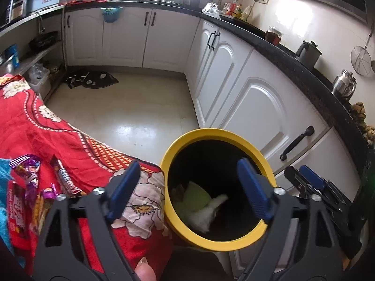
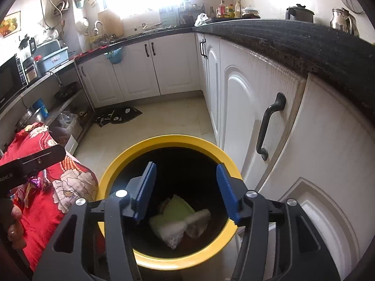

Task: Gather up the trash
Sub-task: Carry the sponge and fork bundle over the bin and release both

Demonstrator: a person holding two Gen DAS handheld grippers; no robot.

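Both grippers sit over the yellow bin (image 1: 218, 238) with nothing in them: left gripper (image 1: 188, 190) spread wide, right gripper (image 2: 186, 192) about half open. Pale green and white trash (image 2: 174, 221) lies down in the bin, below and between the fingers. More wrappers (image 1: 31, 175) sit on the red floral cloth (image 1: 42, 131), left of the left fingers.

Both grippers point steeply downward side by side, the left gripper (image 1: 187, 187) with its blue fingers (image 1: 123, 190) spread wide and empty, the right gripper (image 2: 187, 192) partly parted, gripping nothing.
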